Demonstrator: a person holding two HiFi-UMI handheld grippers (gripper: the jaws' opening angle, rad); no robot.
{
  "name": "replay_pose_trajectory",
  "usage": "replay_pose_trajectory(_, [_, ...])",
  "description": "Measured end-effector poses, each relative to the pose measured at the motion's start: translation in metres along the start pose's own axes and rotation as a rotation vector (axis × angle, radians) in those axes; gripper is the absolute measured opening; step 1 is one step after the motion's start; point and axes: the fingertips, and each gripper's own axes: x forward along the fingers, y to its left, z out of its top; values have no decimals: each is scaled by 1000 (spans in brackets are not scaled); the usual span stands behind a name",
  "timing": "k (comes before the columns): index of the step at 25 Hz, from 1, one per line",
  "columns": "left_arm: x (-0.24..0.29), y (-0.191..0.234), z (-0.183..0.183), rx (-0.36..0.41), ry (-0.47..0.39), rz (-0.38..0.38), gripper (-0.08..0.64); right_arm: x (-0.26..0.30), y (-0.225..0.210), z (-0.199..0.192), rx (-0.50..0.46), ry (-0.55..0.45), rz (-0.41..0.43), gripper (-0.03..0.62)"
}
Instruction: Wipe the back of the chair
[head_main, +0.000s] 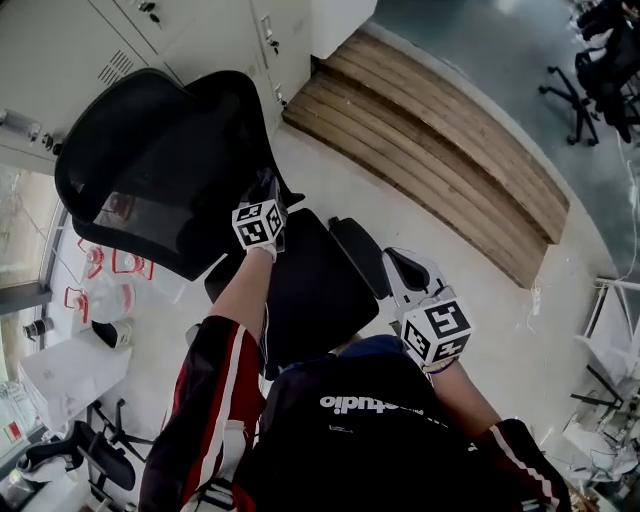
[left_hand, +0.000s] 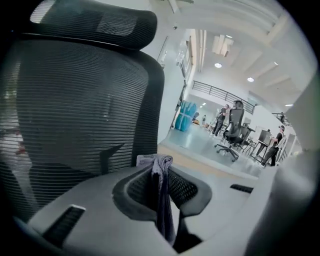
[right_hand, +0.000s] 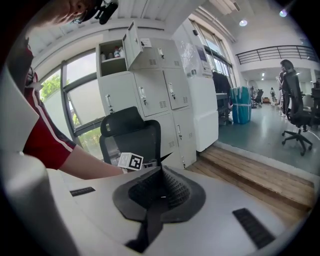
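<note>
**Head view.** Your left gripper (head_main: 266, 198) sits left of centre in the frame, at the lower right edge of the chair back (head_main: 150, 165). The chair back is black mesh and fills the upper left. The black seat (head_main: 312, 285) lies at centre frame below that gripper, and one armrest (head_main: 358, 250) runs along the seat's right side. Your right gripper (head_main: 408, 272) is held right of centre, beside that armrest and apart from the chair back. A wooden step (head_main: 440, 145) crosses the upper right, and pale lockers (head_main: 200, 30) line the top edge.

**Left gripper view.** The jaws are clamped on a grey cloth (left_hand: 162, 192). Its upper fold bunches above the jaw tips and its tail hangs down between them. The mesh of the chair back fills the left half of the frame just behind the cloth, with the headrest (left_hand: 97, 25) at the top. You cannot tell from this view whether cloth and mesh are touching.

**Right gripper view.** The jaws are pressed together with nothing between them. Past them, left of centre, stand the chair and the marker cube (right_hand: 130, 161) of your left gripper, with the lockers behind.
</note>
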Motion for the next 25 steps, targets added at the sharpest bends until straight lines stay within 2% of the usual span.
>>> replay_pose_trajectory(5, [-1,-47,13,35,-14,-100,64,-13,-4,3,6,-13,-18,15])
replay_pose_trajectory(9, [-28,-58,32,43,-50,-121,63,-15,10,14,-11,-35,15,15])
replay_pose_trajectory(13, [-77,-46,49,44,-96,-88,63,-14,34,26,-44,-61,68,15])
replay_pose_trajectory(21, [-223,20,58,28,-157,69,64,-18,115,54,-116,-93,197,15])
replay_pose_trajectory(25, [-299,21,68,11,-214,90,63,-27,157,60,-134,-98,255,15])
